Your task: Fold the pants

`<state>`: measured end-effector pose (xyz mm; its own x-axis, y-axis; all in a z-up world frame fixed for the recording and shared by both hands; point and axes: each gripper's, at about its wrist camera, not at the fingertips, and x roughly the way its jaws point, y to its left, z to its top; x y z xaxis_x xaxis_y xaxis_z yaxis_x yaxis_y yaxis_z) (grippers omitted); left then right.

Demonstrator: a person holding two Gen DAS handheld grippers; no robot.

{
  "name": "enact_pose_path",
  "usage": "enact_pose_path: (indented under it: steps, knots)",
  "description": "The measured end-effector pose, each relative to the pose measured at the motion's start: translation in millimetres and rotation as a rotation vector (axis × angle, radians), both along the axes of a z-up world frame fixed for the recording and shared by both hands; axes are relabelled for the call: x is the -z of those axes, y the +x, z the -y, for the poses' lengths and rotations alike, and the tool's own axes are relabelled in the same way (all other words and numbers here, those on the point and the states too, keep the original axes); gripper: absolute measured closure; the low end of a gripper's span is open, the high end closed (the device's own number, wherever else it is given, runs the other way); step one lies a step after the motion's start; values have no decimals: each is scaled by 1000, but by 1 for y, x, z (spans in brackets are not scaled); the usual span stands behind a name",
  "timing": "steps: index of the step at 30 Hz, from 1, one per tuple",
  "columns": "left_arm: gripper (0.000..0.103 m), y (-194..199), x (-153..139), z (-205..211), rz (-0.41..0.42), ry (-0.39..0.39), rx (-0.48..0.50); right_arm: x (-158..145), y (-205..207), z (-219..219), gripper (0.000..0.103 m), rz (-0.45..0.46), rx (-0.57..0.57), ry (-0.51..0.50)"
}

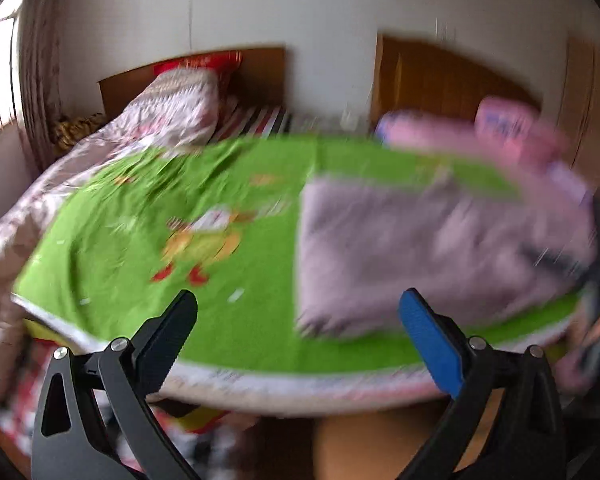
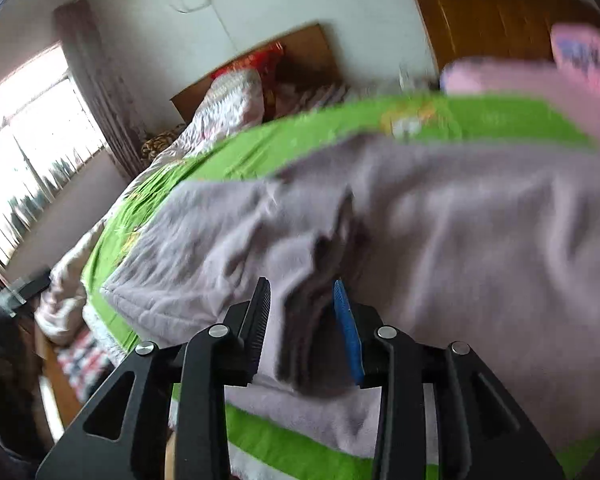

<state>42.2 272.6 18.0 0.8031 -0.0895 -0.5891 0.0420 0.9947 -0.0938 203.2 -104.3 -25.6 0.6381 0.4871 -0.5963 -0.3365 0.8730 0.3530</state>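
Observation:
The grey-lilac pants (image 1: 420,248) lie folded on the green blanket (image 1: 148,216) at the right of the bed. My left gripper (image 1: 296,308) is open and empty, held above the blanket's near edge, just left of the pants. In the right wrist view the pants (image 2: 440,220) fill the middle. My right gripper (image 2: 302,300) is shut on a bunched fold of the pants at their near edge. Both views are blurred by motion.
A pink garment (image 1: 512,132) lies at the far right of the bed. A patterned quilt (image 1: 168,108) and red pillow (image 1: 196,62) sit by the wooden headboard. A wooden door (image 1: 440,76) stands behind. A window (image 2: 28,152) is at the left.

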Motion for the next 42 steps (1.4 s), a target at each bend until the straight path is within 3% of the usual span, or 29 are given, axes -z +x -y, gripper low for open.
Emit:
enact_pose_path:
  steps: [2, 5, 7, 9, 11, 13, 15, 17, 19, 21, 23, 26, 28, 30, 31, 33, 37, 39, 42]
  knots:
    - [2, 11, -4, 10, 22, -70, 20, -11, -7, -16, 68, 55, -54, -18]
    - [2, 48, 12, 37, -31, -80, 40, -12, -16, -55, 68, 107, -170, -134]
    - [2, 75, 37, 57, -112, -69, 74, -2, -17, -69, 68, 86, -217, -202]
    - [2, 96, 68, 74, -239, -1, 55, 18, -14, -71, 66, 4, -257, -254]
    - [2, 102, 83, 81, -274, 68, 52, 21, -18, -59, 63, 14, -277, -213]
    - [2, 101, 79, 85, -278, 107, 62, 21, -17, -47, 60, -19, -287, -167]
    - [2, 103, 62, 79, -285, 51, 71, 15, -14, -34, 56, -42, -269, -122]
    - [2, 109, 39, 72, -239, -7, 81, 4, -5, -29, 45, -17, -224, -111]
    - [2, 127, 17, 76, -201, -6, 78, -9, 9, -31, 44, 23, -188, -140]
    - [2, 152, 8, 84, -193, 13, 88, -15, 25, -40, 41, 24, -227, -123]
    - [2, 189, 18, 93, -260, 14, 97, -12, 42, -53, 38, -6, -259, -142]
    - [2, 230, 46, 88, -350, 79, 22, 9, 65, -68, 30, -80, -283, -211]
    - [1, 247, 72, 79, -429, 71, -18, 20, 72, -62, 30, -120, -280, -184]
    - [1, 242, 73, 78, -404, 60, -33, 19, 68, -49, 29, -137, -253, -139]
    - [2, 235, 68, 81, -383, 81, -50, 17, 64, -43, 20, -143, -218, -150]
    - [2, 215, 55, 91, -320, 90, -64, 8, 48, -27, 19, -123, -145, -170]
    - [2, 171, 35, 132, -212, 64, 50, -7, 4, -13, 17, -34, -249, -51]
    - [2, 165, 47, 160, -232, 134, 109, 2, -11, -18, 15, -21, -290, -109]
    - [1, 171, 78, 184, -310, 239, 104, 28, -14, -15, 16, -87, -260, -206]
